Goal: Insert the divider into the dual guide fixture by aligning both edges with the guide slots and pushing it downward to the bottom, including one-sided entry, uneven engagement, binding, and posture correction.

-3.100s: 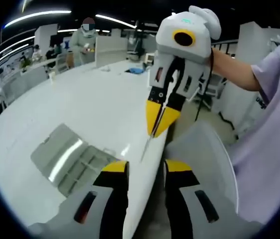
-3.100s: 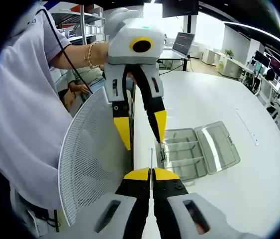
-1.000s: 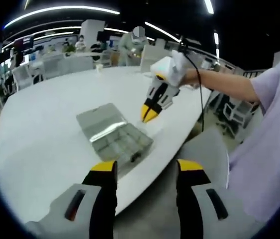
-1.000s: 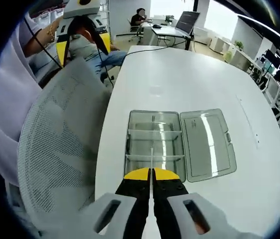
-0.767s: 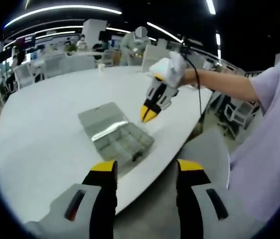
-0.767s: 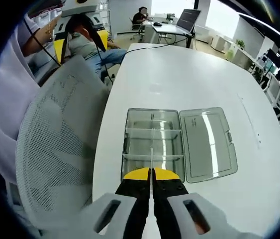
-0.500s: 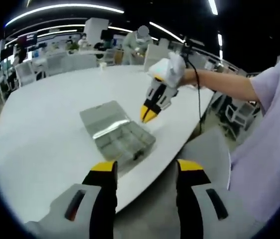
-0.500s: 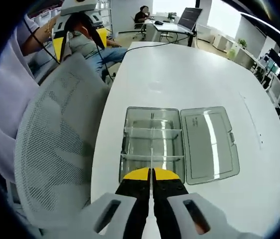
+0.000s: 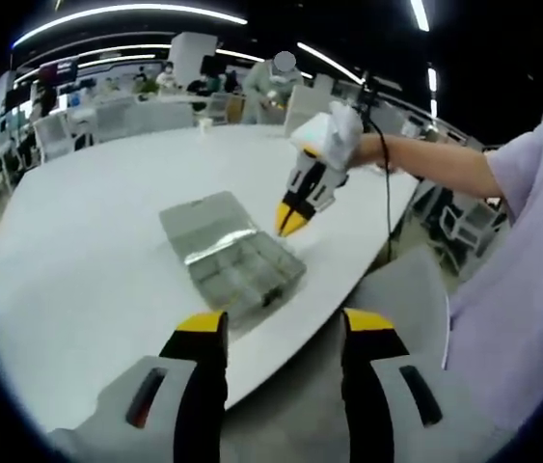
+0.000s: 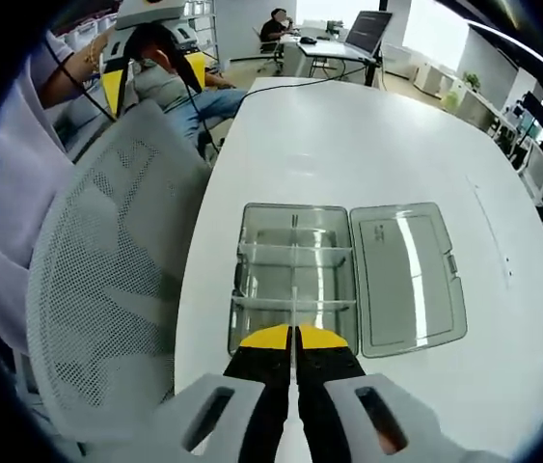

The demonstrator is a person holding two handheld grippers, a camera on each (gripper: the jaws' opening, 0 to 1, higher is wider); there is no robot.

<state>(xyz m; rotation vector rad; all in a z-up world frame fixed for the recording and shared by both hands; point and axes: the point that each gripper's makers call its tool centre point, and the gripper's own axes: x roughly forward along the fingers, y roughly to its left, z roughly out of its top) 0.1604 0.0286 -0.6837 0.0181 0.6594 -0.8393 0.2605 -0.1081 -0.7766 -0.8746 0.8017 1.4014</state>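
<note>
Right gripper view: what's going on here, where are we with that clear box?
A person holds a gripper in each hand. The right gripper is shut on a thin clear divider, seen edge-on, poised above the open clear organizer box on the white table. The box's lid lies flat beside the tray, which already has two cross dividers. The divider is not yet in the slots. The left gripper is open, holding nothing, back over the table edge by a mesh chair.
</note>
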